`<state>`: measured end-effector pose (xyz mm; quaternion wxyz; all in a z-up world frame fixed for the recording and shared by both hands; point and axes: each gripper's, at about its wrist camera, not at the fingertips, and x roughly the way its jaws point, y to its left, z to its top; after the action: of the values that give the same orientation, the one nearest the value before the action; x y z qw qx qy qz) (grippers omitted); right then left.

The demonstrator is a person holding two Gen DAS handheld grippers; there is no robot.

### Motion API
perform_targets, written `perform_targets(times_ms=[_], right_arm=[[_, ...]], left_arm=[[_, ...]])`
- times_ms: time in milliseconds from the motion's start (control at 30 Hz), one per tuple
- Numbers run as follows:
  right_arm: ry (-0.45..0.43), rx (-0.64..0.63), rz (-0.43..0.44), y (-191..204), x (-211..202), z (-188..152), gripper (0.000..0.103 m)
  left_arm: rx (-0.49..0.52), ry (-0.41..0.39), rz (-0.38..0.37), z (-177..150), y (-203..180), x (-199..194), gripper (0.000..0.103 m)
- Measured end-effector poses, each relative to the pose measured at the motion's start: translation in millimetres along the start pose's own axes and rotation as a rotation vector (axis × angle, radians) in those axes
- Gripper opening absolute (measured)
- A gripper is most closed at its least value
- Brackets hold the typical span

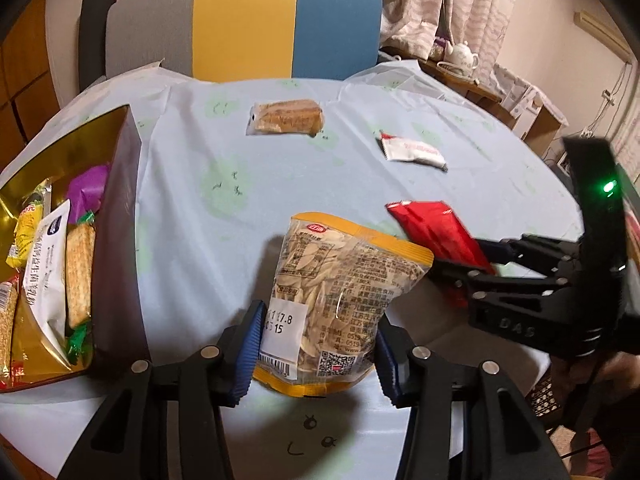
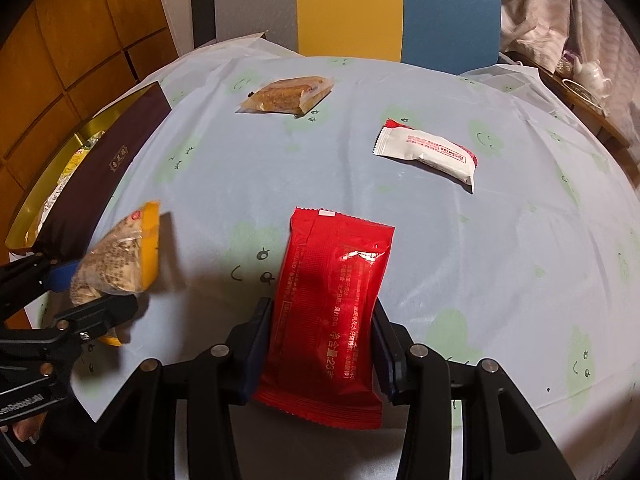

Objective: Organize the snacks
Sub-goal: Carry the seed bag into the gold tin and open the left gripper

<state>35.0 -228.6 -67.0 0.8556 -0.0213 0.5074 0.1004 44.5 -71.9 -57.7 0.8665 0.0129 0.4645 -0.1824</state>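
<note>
- The seed bag (image 1: 344,304) is held lifted over the near part of the bench (image 1: 280,168), its long axis running away from the left claw (image 1: 316,340), the yellow top edge farthest out and tilted a little to the right.
- The bag's lower part is clamped between the left claw's blue pads, which are seen pressing on both its sides, about half open.
- The red packet (image 2: 332,316) is held the same way in the right claw (image 2: 320,356): long axis pointing forward from the claw, its serrated top end farthest out.
- The right claw's pads are closed against the packet's two long edges.
- A box (image 1: 128,216) with a gold lining, already holding several snacks, stands to the left of the seed bag.
- A clear-wrapped cake (image 1: 286,117) and a white packet (image 1: 414,153) lie farther out on the bench, well apart.
</note>
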Motion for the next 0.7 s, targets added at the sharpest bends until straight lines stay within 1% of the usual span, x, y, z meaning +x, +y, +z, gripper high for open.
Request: perform_targets(times_ms=[233, 467, 700], right_arm=[[-0.012, 0.002, -0.005, 0.3, -0.5, -0.5, 0.046], [-0.016, 0.007, -0.022, 2.4, -0.4, -0.6, 0.046], [-0.014, 0.008, -0.031, 3.8, 0.4, 0.0, 0.046]], left_arm=[[-0.026, -0.066, -0.013, 14.3, 4.5, -23.1, 0.051], [-0.056, -0.11, -0.021, 29.0, 12.9, -45.1, 0.051], [-0.109, -0.153, -0.016, 37.5, 35.5, -69.3, 0.05]])
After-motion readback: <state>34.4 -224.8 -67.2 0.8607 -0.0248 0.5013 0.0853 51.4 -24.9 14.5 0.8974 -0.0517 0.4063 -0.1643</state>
